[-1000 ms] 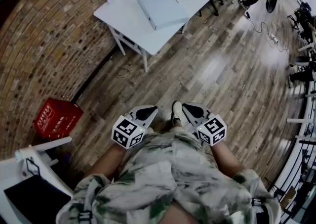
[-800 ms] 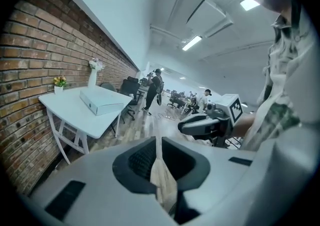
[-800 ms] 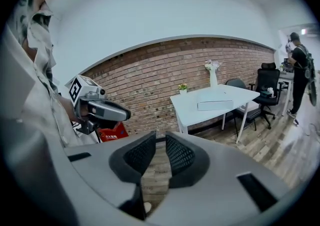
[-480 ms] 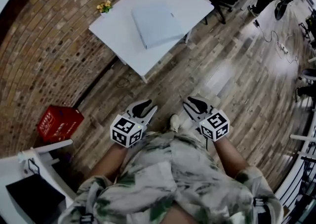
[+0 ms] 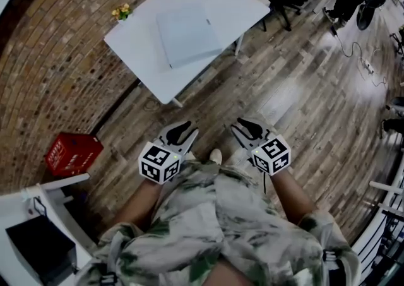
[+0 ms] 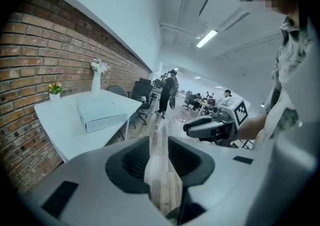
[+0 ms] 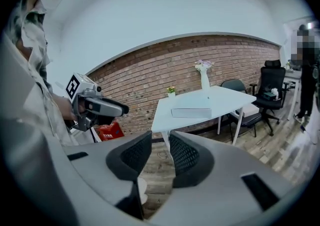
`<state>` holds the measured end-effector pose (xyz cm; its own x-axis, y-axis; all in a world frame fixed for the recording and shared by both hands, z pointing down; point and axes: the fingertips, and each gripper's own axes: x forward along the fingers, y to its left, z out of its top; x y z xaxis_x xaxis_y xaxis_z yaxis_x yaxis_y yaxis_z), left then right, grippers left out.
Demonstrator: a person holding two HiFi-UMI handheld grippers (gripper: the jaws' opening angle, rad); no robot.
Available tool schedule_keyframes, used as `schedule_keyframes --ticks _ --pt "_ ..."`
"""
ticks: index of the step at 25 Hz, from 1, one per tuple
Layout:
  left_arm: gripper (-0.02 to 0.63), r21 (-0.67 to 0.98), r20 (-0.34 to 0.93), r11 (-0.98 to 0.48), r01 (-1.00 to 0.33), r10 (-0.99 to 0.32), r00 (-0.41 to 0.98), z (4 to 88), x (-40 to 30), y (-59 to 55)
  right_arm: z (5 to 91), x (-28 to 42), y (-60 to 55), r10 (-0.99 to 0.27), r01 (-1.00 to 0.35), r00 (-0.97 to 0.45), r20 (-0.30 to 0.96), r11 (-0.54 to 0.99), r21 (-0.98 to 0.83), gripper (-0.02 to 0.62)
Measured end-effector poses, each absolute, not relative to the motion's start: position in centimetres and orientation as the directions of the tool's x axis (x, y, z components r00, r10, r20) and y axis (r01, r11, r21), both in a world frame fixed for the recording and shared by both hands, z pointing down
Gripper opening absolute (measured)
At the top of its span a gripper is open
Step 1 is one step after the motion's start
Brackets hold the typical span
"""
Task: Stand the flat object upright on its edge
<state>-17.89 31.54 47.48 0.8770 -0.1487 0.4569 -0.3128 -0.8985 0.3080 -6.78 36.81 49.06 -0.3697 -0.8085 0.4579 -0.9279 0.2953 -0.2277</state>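
Nearest, the left gripper (image 5: pixel 180 130) and the right gripper (image 5: pixel 243 127) are held side by side in front of the person's patterned shirt (image 5: pixel 218 215). Both point forward and a little down over the wooden floor (image 5: pixel 297 101). The jaws of each have just been opening and stand parted with only floor showing through the gap, so both are released and empty. A pale shoe (image 5: pixel 216 156) shows between and just behind them. A red crate (image 5: pixel 71 152) sits out to the left of the left gripper by the brick wall (image 5: pixel 57 57). Ahead of both grippers and well apart from them stands a white table (image 5: pixel 136 45). On it the flat white box (image 5: pixel 187 33) lies on its broad face, with a small flower pot (image 5: pixel 120 11) beyond it.
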Motion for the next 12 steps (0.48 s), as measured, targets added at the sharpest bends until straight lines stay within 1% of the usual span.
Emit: schedule_keyframes --ticks 6,12 --pt "0.107 0.312 0.478 -0.892 -0.328 -0.152 0.865 47.6 -15.2 30.5 49.5 -3.7 35.7 -0.814 -0.922 -0.376 0.443 0.280 -0.268 0.129" --pt "0.107 0.312 0.475 -0.899 -0.306 -0.131 0.870 48.6 -12.2 27.9 50.4 -0.6 34.1 -0.822 -0.931 -0.344 0.454 0.234 -0.281 0.129"
